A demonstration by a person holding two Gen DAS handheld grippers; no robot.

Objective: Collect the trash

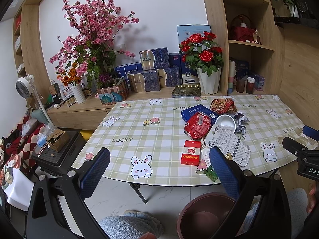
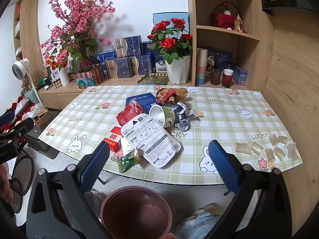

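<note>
Checkered bunny tablecloth [image 2: 219, 115] with a heap of trash [image 2: 151, 119] in the middle: red packet, blue box, tipped cup, big white blister card, plus clear plastic bits [image 2: 265, 149] off at the right corner. Both the left gripper [image 1: 159, 171] and right gripper [image 2: 159, 159] hang wide open, empty, near the table's front edge, over a brown bin [image 2: 137, 211] on the floor.

Left gripper [image 1: 159, 169] held level above the near table edge, blue-padded fingers [image 1: 93, 171] spread wide, nothing between them. Right gripper [image 2: 159, 163] likewise spread wide and empty, fingers [image 2: 225, 165] pointing forward, slightly downward. Each gripper visible at the edge of the other's view, side by side, well apart. A bit of hand [image 2: 5, 181] glimpsed behind the left gripper, blurred.
</note>
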